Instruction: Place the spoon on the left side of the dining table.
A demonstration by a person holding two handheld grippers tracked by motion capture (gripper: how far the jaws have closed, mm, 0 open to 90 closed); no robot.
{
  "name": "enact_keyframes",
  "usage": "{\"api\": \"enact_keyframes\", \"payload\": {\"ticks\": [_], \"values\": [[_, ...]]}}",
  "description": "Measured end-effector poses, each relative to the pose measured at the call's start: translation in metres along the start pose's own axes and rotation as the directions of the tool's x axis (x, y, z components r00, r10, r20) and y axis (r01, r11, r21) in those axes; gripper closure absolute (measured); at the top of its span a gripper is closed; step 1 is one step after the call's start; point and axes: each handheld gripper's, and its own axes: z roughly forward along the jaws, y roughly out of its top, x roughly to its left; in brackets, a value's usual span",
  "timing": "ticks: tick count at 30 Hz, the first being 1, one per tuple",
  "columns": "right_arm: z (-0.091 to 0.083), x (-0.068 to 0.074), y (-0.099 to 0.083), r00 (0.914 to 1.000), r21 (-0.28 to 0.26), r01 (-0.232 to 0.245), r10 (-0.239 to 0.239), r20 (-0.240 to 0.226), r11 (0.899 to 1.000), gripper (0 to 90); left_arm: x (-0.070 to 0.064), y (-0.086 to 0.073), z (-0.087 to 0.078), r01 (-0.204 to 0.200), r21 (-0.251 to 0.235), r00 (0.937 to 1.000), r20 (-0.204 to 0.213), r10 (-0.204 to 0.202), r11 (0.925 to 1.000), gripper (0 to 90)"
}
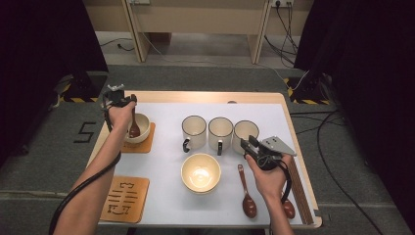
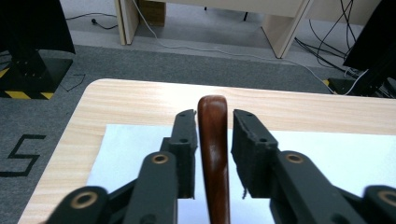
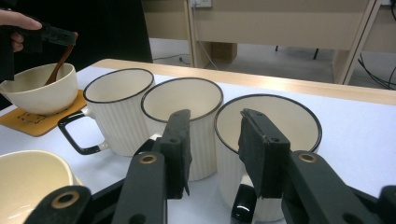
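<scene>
Spoon (image 1: 133, 129) stands in the small bowl (image 1: 142, 122) on the coaster (image 1: 147, 145), under our left gripper (image 1: 128, 100). Its camera shows the handle (image 2: 213, 154) between slightly parted jaws, contact unclear. Our right gripper (image 3: 214, 144) hovers spread before the mug (image 3: 275, 140).

Free room and obstacles. Three mugs (image 1: 220, 133) stand in a close row at mid-table, with hardly a gap between neighbours; the right gripper (image 1: 249, 146) sits just beside the rightmost. A bowl (image 1: 200, 172) lies directly in front of the row, a spoon (image 1: 246, 192) to its right. Open white mat (image 1: 161, 161) separates the mugs from the far-left bowl (image 1: 138, 128), beneath the left gripper (image 1: 128, 100), on its coaster (image 1: 147, 145).
</scene>
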Motion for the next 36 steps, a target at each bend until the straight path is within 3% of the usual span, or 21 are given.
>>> {"api": "enact_keyframes", "payload": {"ticks": [4,9,14,20,25,30,36], "values": [[0.000,0.001,0.000,1.0000,-0.003,0.004,-0.004,0.000,1.000,63.3,0.001,0.001,-0.005,-0.013,-0.013,0.9999,0.006,0.013,0.9998,68.3],[-0.002,0.000,0.002,1.0000,-0.010,0.002,-0.002,0.002,1.000,63.3,-0.003,0.004,-0.018,-0.049,-0.029,0.9981,0.036,0.050,0.9984,77.1],[-0.002,0.000,0.001,1.0000,-0.007,0.002,-0.002,0.003,1.000,63.3,-0.009,0.000,-0.017,-0.088,0.029,0.9935,0.076,0.085,0.9957,86.8],[-0.003,0.000,0.002,1.0000,-0.002,-0.004,0.004,0.002,1.000,63.3,-0.009,-0.007,-0.008,-0.107,0.099,0.9924,0.071,0.101,0.9893,87.6],[-0.002,-0.002,0.001,1.0000,-0.001,-0.002,0.002,0.002,1.000,63.3,-0.007,-0.007,-0.007,-0.108,0.118,0.9932,0.056,0.102,0.9871,87.6],[-0.003,-0.003,0.002,1.0000,-0.001,-0.001,0.001,0.010,1.000,63.3,-0.009,-0.007,-0.011,-0.120,0.089,0.9915,0.061,0.115,0.9888,80.6],[-0.007,-0.012,0.002,0.9995,0.013,-0.018,0.018,0.028,1.000,63.4,-0.010,-0.006,-0.035,-0.122,0.016,0.9893,0.083,0.120,0.9924,57.1]]}}
